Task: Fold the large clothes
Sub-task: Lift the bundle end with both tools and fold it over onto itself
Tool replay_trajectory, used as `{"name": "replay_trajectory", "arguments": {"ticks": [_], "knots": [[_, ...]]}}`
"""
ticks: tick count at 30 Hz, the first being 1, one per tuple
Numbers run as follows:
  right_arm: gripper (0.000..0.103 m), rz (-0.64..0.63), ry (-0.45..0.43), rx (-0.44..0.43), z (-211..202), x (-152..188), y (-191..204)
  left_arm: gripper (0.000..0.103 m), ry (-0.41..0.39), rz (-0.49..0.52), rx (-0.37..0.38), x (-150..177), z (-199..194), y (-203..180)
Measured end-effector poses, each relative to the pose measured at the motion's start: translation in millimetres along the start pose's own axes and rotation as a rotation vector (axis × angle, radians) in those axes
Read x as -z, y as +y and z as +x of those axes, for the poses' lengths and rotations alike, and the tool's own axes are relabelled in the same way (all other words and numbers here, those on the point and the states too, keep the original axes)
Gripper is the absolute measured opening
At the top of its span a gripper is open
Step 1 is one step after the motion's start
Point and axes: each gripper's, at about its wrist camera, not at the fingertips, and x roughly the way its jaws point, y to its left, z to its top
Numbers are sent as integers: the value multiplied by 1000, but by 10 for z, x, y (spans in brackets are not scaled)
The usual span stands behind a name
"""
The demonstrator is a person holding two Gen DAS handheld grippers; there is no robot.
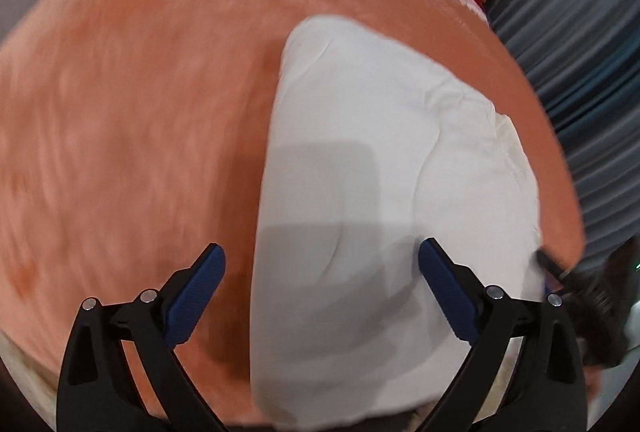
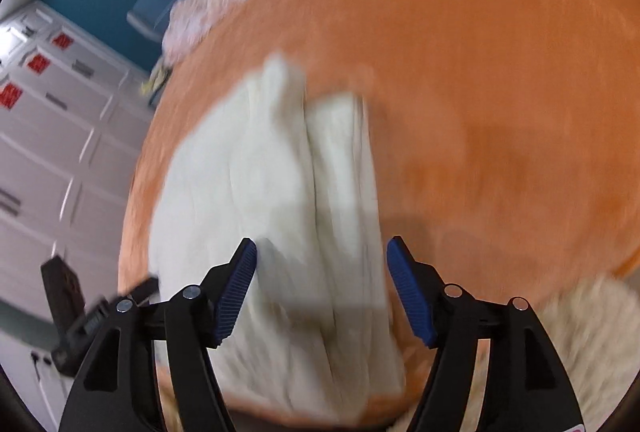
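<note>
Both grippers, left gripper (image 1: 322,252) and right gripper (image 2: 322,246), hang wide open and empty above the folded white garment (image 1: 380,160) on the orange bed (image 1: 140,92); next I'd square its edges gently.

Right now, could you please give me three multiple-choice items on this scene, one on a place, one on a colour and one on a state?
1. Where does the folded white garment lie?
A. on the orange blanket
B. in a drawer
C. on a chair

2. What colour are the pads of the right gripper?
A. red
B. blue
C. yellow

3. How do the jaws of the left gripper stand?
A. clamped on the garment
B. shut on nothing
C. open, nothing held

Key: 1 A, orange cloth surrounds the garment; 2 B, both pads show blue; 3 C, a wide gap, no cloth pinched.
</note>
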Motion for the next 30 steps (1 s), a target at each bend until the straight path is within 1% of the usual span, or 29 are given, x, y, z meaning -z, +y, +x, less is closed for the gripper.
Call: {"name": "replay_trajectory", "arguments": {"ticks": [3,5,7,8,9,11,12,13,14,15,16,17,18,19,20,21,23,27,28,30], "knots": [[75,18,44,-42,108,233,-44,95,17,-56,71,168,-12,147],[79,38,44,-61,165,310,-57,96,37,-71,123,234,38,182],[83,51,43,-87,218,313,-72,98,47,-84,155,261,106,195],[86,61,47,-100,248,309,-85,98,55,-97,186,268,164,204],[89,79,51,-121,291,295,-111,98,59,-112,201,274,199,210],[90,103,56,-145,349,286,-138,98,57,-124,224,250,253,202],[90,107,56,-151,374,277,-136,98,54,-120,219,229,256,177],[89,108,56,-153,373,270,-170,96,49,-114,217,210,242,151],[86,105,57,-156,377,260,-157,90,38,-97,211,186,205,85],[71,92,50,-155,365,249,-122,87,33,-81,189,167,166,21],[62,70,39,-152,337,222,-88,80,24,-69,179,157,126,-26],[47,39,20,-143,273,219,-33,70,5,-40,166,138,46,-99],[38,-10,-6,-123,184,197,66,66,-15,-8,155,119,-41,-167],[36,-56,-32,-105,93,170,169,60,-37,20,150,100,-128,-227],[32,-104,-64,-89,-16,141,297,56,-57,38,148,74,-200,-264],[30,-129,-81,-83,-38,79,391,55,-78,51,149,46,-284,-300],[29,-205,-145,-75,-223,9,647,52,-135,80,153,-28,-484,-390],[27,-278,-224,-117,-441,-159,977,50,-262,143,171,-230,-864,-549],[27,-300,-245,-131,-482,-216,1068,50,-307,170,172,-301,-991,-592],[26,-331,-283,-155,-541,-329,1202,50,-365,212,162,-387,-1170,-589]]}}
